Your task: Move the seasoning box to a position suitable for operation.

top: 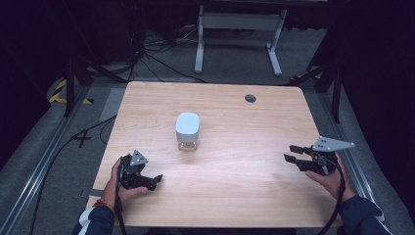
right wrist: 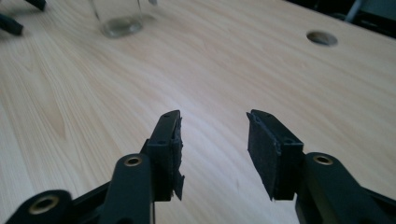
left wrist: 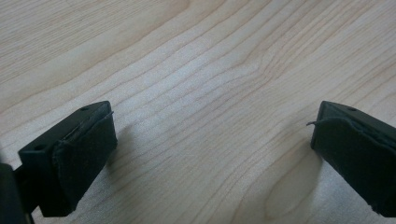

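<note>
A clear glass jar [top: 187, 139] with a white lid [top: 188, 123] stands upright near the middle of the wooden table [top: 235, 191]. My left gripper [top: 154, 181] rests low at the front left, held in a hand, jaws pointing right. In the left gripper view the left gripper [left wrist: 212, 135] is open wide over bare wood, with nothing between its pads. My right gripper [top: 289, 152] hovers at the right edge, pointing left toward the jar. It is open and empty in the right gripper view [right wrist: 214, 126], where the jar's base [right wrist: 116, 21] stands far off at the top left.
A round cable hole [top: 250, 98] sits near the table's far right corner [right wrist: 322, 38]. Beyond the table are a white desk frame [top: 238, 36], floor cables and dark stands. The other gripper's jaw tips [right wrist: 10, 24] show at the far left of the right gripper view.
</note>
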The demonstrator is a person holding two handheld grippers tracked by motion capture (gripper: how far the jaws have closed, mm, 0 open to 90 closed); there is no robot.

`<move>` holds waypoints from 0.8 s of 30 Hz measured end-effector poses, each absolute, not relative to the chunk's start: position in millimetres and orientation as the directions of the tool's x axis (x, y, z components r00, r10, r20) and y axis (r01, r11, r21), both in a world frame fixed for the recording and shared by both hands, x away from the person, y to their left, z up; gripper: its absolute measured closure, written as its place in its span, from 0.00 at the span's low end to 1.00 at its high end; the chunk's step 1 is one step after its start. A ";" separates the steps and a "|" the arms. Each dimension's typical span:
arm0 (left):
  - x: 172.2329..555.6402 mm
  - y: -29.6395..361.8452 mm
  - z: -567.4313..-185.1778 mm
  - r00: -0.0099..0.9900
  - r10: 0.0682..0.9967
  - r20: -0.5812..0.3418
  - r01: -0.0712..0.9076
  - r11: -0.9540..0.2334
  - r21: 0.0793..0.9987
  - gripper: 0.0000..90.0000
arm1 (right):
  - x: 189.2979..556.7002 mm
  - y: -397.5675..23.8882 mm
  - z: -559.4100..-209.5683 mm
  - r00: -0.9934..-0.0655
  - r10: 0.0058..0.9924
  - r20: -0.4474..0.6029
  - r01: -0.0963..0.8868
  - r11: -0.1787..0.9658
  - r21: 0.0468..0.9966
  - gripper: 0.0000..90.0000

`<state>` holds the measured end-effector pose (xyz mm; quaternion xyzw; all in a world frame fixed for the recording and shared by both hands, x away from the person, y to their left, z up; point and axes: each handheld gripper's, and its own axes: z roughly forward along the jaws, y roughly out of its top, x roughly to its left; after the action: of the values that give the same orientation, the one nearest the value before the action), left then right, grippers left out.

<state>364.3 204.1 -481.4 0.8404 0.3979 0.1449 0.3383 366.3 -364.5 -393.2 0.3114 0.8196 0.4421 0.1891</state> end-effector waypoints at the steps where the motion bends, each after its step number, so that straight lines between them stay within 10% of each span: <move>1: 364.3 204.0 -481.4 0.641 0.767 -0.026 0.571 -0.454 0.684 0.00 | 371.9 -354.5 -386.0 -0.756 0.654 -0.028 0.330 0.418 0.846 0.66; 24: 364.2 204.9 -481.7 0.654 0.756 -0.007 0.544 -0.465 0.699 0.02 | 454.8 -181.7 -343.4 -0.915 0.395 -0.083 0.153 0.531 0.833 0.99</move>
<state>364.2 204.9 -481.7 0.8418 0.3861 0.1539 0.3443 454.8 -181.7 -343.4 0.1584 0.8649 0.4576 0.1319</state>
